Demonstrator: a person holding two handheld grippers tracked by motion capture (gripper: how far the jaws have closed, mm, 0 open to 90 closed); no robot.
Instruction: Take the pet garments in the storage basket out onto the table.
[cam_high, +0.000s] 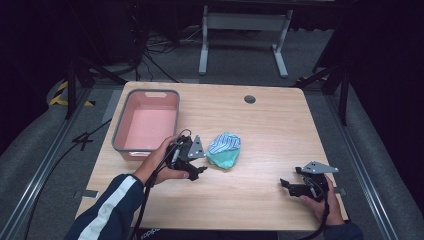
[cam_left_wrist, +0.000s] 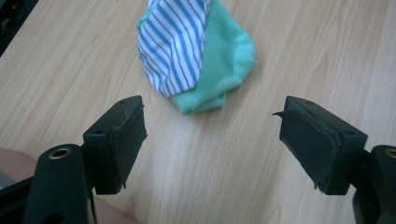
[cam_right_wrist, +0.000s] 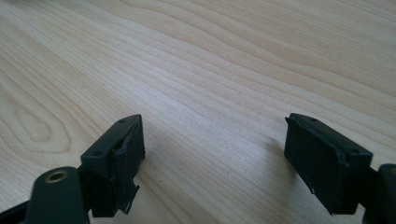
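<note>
Cloth bundle — striped white-blue over green — lies on the table just right of the left gripper, whose jaws stand spread and empty. Right gripper, also spread, sits well apart from it; the bundle's long axis seems to run away from the person.

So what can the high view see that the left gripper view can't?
High view: the pink basin, the person's right hand with its tongs open, and the table's cable hole. Left gripper view: the worn pads of the open left tongs, close up. Both: the striped and green cloth bundle on the wooden table.
</note>
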